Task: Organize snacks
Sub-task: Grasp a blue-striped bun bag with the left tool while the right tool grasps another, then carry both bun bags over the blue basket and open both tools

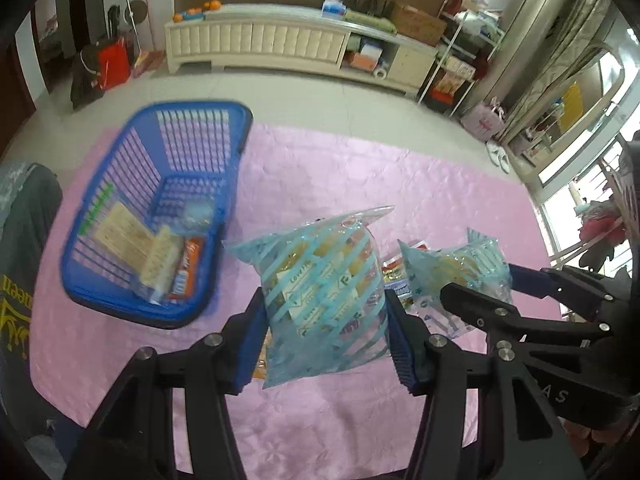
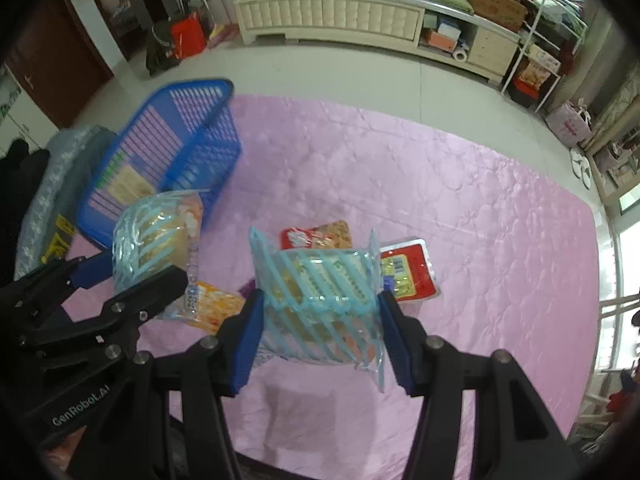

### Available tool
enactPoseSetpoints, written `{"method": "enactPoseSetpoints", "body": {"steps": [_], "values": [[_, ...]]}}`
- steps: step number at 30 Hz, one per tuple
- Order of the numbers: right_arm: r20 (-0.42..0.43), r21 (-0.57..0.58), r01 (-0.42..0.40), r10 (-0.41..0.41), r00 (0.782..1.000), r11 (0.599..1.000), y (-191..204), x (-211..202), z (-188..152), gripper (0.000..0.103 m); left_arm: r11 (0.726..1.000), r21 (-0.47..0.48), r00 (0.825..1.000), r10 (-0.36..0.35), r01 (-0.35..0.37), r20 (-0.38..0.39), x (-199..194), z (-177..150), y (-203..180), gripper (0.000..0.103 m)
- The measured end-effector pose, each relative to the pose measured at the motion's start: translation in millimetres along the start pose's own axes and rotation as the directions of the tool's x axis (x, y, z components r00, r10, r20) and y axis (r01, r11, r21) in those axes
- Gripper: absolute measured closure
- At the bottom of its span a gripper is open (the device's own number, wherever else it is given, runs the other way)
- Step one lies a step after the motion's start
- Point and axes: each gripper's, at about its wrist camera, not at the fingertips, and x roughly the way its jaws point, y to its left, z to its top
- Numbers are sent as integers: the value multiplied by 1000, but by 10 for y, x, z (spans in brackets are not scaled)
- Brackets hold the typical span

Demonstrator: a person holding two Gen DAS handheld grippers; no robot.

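Observation:
My left gripper (image 1: 326, 320) is shut on a blue-striped clear snack bag (image 1: 324, 288), held above the pink cloth. My right gripper (image 2: 318, 320) is shut on a second blue-striped snack bag (image 2: 320, 300). Each gripper shows in the other's view: the right one (image 1: 476, 280) with its bag (image 1: 456, 276), the left one (image 2: 132, 268) with its bag (image 2: 156, 232). A blue plastic basket (image 1: 104, 200) at the left holds several snack packs (image 1: 160, 256); it also shows in the right wrist view (image 2: 208, 96).
Loose packets lie on the pink cloth (image 2: 480, 220): a red one (image 2: 412, 276), a red-orange one (image 2: 316, 236), an orange one (image 2: 212, 308). A person's dark sleeve (image 1: 24, 240) is at the left. A cream cabinet (image 1: 256, 44) stands beyond the floor.

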Motion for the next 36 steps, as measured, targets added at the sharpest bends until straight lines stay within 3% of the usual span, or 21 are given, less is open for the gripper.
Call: {"method": "enactPoseSetpoints", "body": {"steps": [9, 13, 17, 28, 36], "values": [[91, -6, -58, 58, 994, 998, 467, -558, 46, 42, 1000, 21, 997, 21, -23, 79, -652, 96, 351, 50], [108, -47, -58, 63, 992, 997, 744, -635, 149, 42, 997, 28, 991, 71, -75, 114, -879, 116, 565, 50], [110, -78, -79, 87, 990, 994, 982, -603, 303, 42, 998, 13, 992, 66, -68, 103, -923, 179, 813, 50], [64, -106, -126, 133, 989, 986, 1347, -117, 887, 42, 992, -2, 988, 129, -129, 80, -660, 599, 1323, 50], [-3, -87, -150, 151, 989, 985, 1425, 436, 1191, 42, 992, -26, 993, 121, -121, 15, -141, 903, 1605, 50]]}}
